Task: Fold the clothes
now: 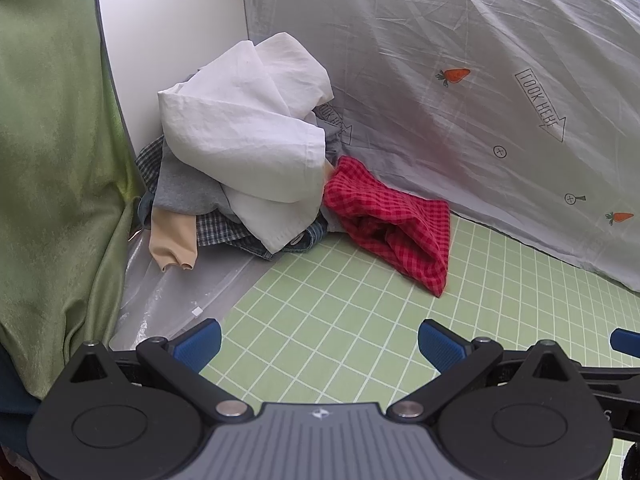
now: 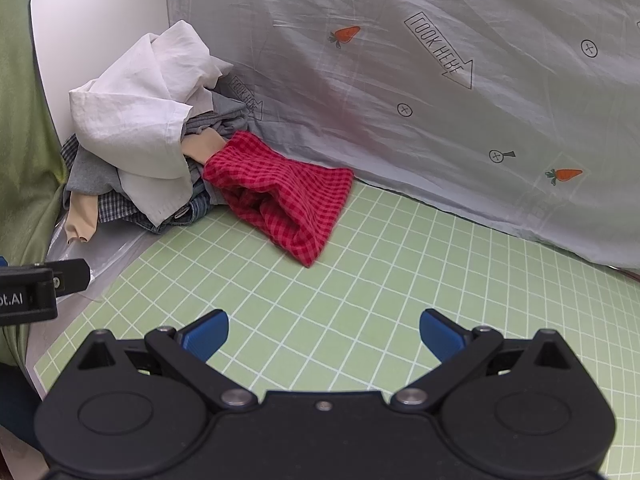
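A pile of clothes [image 1: 240, 152] [image 2: 140, 132] lies at the back left of the green grid mat [image 1: 340, 340] [image 2: 380, 280], with a white garment [image 1: 248, 128] [image 2: 136, 108] on top. A crumpled red checked cloth [image 1: 392, 224] [image 2: 288, 200] spills from the pile onto the mat. Grey, blue-checked and beige garments show underneath. My left gripper [image 1: 320, 346] hangs open over the mat's near left part, nothing between its blue pads. My right gripper [image 2: 324, 336] is open too, well short of the red cloth. The right gripper's blue fingertip [image 1: 624, 342] shows at the left view's right edge.
A grey sheet printed with carrots [image 1: 480, 80] [image 2: 440, 100] rises behind the mat. A green fabric [image 1: 52, 160] hangs on the left, beside a white panel [image 1: 168, 40] [image 2: 100, 32]. Clear plastic film [image 1: 176, 288] lies left of the mat. The left gripper's body [image 2: 36, 288] enters the right view's left edge.
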